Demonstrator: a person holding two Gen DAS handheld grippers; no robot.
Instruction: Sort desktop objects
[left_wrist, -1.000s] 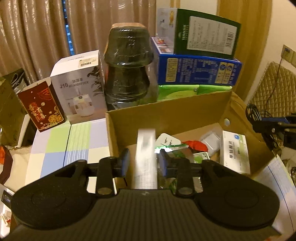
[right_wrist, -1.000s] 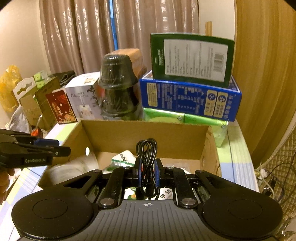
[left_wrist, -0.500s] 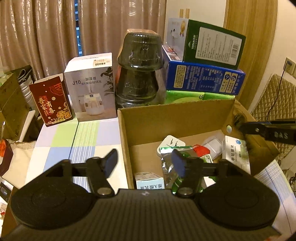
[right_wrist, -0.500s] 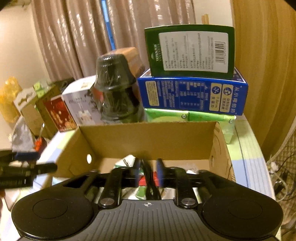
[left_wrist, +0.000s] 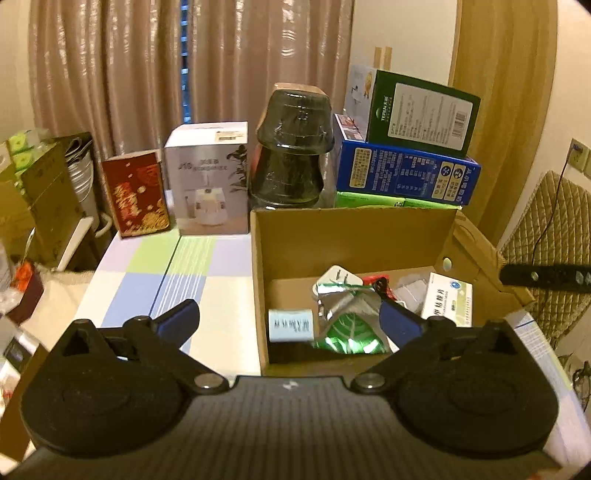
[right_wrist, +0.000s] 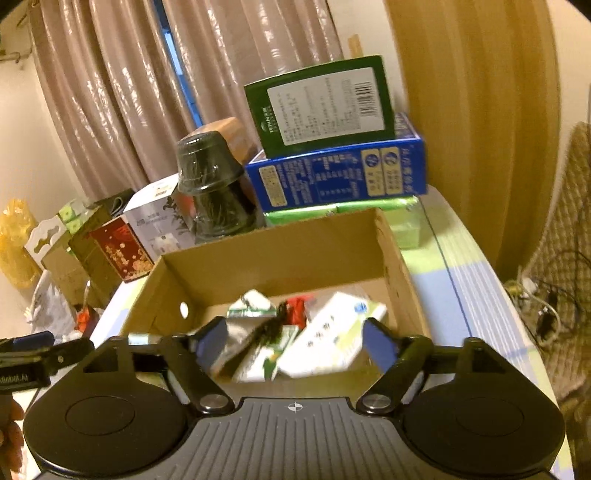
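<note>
Desktop objects lie inside the cardboard box (left_wrist: 351, 240) on the desk (left_wrist: 192, 273). Left tongs (left_wrist: 288, 323) gape wide, empty, above the box's near rim; right tongs (right_wrist: 293, 341) likewise, empty. Inside: one foil pouch (left_wrist: 347, 317), light, crinkly, probably slippery, best pinched at an edge; two small cartons, white medicine carton (left_wrist: 448, 302) and pale tube carton (left_wrist: 290, 325), light, stiff, gripped across narrow faces; one black cable (right_wrist: 271, 326), limp.

You have one cardboard box (left_wrist: 351, 236) at center frame. Behind it you see three stacked boxes: one green (left_wrist: 421, 114), one blue (left_wrist: 402, 173), one light green (left_wrist: 373, 201). Two dark bowls (left_wrist: 291, 155) stand stacked, and upper left sit one white box (left_wrist: 207, 177) and one red box (left_wrist: 136, 195).
</note>
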